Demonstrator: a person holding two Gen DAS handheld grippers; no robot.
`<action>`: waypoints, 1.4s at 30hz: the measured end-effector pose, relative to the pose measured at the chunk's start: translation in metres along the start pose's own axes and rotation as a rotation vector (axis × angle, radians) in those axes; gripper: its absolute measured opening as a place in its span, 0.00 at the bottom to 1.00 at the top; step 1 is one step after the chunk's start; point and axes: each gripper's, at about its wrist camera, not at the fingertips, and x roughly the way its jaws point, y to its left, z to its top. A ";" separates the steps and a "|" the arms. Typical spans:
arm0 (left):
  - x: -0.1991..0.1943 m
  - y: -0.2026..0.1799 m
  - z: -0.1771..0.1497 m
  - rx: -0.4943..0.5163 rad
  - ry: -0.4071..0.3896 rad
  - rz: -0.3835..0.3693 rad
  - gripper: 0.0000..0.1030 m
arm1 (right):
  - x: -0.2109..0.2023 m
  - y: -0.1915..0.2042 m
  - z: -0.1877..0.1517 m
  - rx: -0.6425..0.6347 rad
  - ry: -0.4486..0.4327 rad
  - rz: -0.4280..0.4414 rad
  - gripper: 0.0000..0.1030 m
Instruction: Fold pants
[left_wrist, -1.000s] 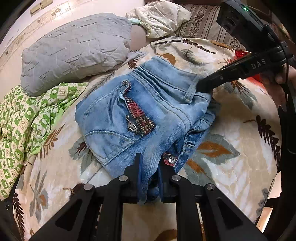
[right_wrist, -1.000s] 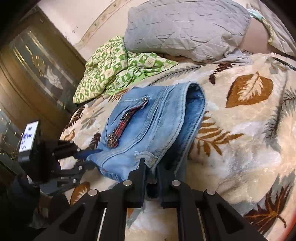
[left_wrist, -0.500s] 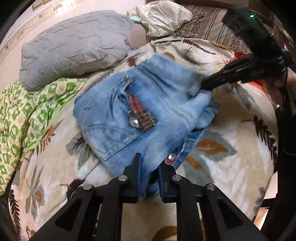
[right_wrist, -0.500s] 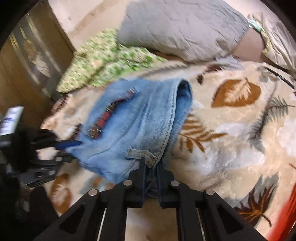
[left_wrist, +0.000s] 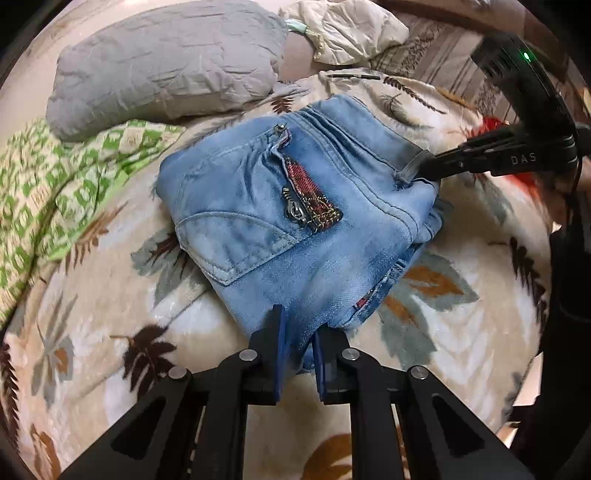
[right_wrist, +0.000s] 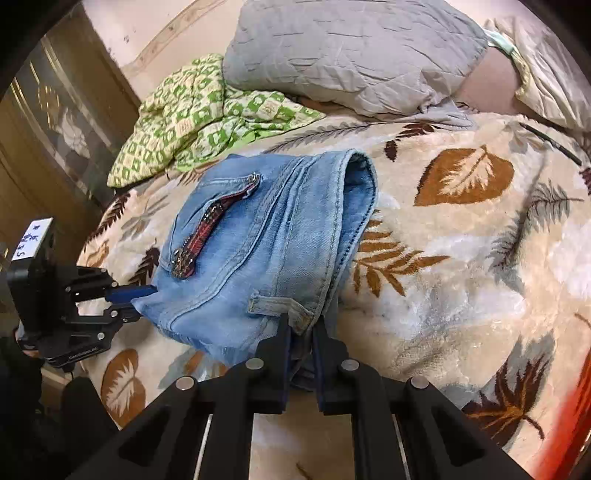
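Observation:
The light blue jeans lie folded into a compact stack on the leaf-patterned blanket, back pocket with a red plaid zip trim facing up. They also show in the right wrist view. My left gripper is shut on the near edge of the stack. My right gripper is shut on the waistband corner by a belt loop; it shows in the left wrist view at the far right of the jeans. The left gripper shows in the right wrist view at the jeans' left edge.
A grey pillow and a green checked cloth lie behind and left of the jeans. A cream pillow sits at the back. A wooden cabinet stands left of the bed. The blanket spreads out to the right.
Both grippers have shifted the folded jeans a little across the blanket while keeping their grip. The stack now lies flatter and farther from the left gripper's camera.

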 end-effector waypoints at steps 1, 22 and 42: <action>0.001 -0.004 0.001 0.016 0.004 0.019 0.12 | 0.003 0.003 0.000 -0.017 0.009 -0.030 0.10; -0.003 0.003 -0.011 -0.049 0.014 0.030 0.14 | 0.008 -0.003 0.001 0.009 0.024 -0.064 0.11; 0.031 0.146 0.091 -0.513 -0.011 -0.066 0.73 | 0.008 -0.023 0.099 0.170 -0.041 0.056 0.64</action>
